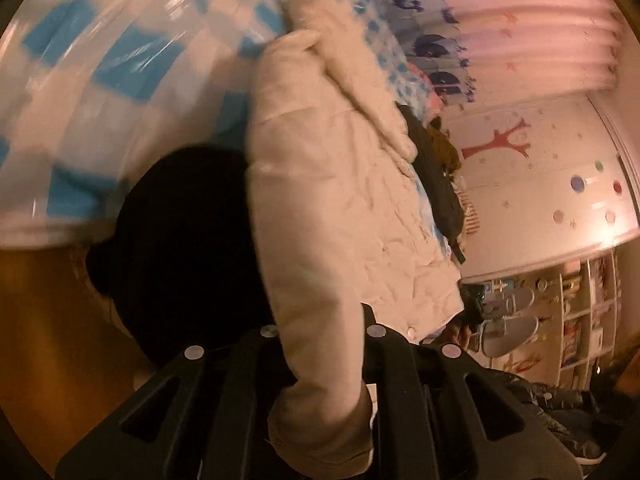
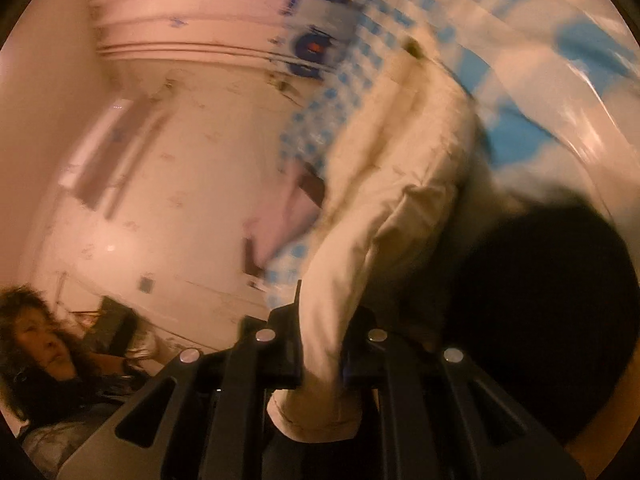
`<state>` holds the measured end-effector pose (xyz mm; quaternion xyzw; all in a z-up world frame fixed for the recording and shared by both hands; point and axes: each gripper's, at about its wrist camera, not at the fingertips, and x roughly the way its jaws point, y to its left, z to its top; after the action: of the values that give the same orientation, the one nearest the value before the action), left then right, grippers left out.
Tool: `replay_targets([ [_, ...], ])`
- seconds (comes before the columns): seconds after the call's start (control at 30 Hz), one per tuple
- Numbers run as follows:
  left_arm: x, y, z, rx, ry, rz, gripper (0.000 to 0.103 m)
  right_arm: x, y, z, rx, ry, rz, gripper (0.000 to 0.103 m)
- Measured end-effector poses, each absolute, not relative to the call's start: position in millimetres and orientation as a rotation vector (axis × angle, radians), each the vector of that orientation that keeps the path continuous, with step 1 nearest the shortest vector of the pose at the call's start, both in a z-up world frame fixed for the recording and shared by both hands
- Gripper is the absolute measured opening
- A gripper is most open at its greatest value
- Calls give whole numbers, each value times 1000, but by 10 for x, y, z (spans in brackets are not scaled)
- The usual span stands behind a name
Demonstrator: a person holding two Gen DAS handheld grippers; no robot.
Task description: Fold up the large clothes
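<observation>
My left tongs (image 1: 320,364) are clamped on a sleeve cuff (image 1: 320,420) of the cream jacket (image 1: 344,200), the fabric pinched tight between the two black fingers. My right tongs (image 2: 320,354) grip the other cuff (image 2: 316,416) the same way, jaws closed on the cloth. From the left tongs the sleeve runs away to the jacket's body, which lies spread on the bed (image 1: 120,64) over a blue-and-white check sheet (badly blurred in both views). The far sleeve (image 1: 352,72) lies across the top of the body. A dark garment (image 1: 436,184) sits just beside the jacket's far edge. Something black and round (image 1: 180,248) fills the near corner beside the sleeve; I cannot tell what it is. Beyond are pink curtains (image 1: 532,28), a wall with a red tree sticker (image 1: 500,140) and shelves (image 1: 580,312).
</observation>
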<state>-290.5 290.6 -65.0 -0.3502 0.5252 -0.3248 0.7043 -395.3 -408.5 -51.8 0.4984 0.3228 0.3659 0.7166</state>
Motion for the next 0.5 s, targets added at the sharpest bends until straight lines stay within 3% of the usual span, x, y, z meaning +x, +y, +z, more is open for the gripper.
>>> replay_targets([
  [0.2,-2558,2960,138,-792,940,-771,10,-3496,-4213,-2,1078,511,910,14],
  [0.4,-1563,2721,867,-797,790,-771,10,-2471,-4288,364,1125,409,884,14],
  [0.5,-897,2632,946,-850,778,-715,10,-1797,-4335,401,1151,423,806,14],
])
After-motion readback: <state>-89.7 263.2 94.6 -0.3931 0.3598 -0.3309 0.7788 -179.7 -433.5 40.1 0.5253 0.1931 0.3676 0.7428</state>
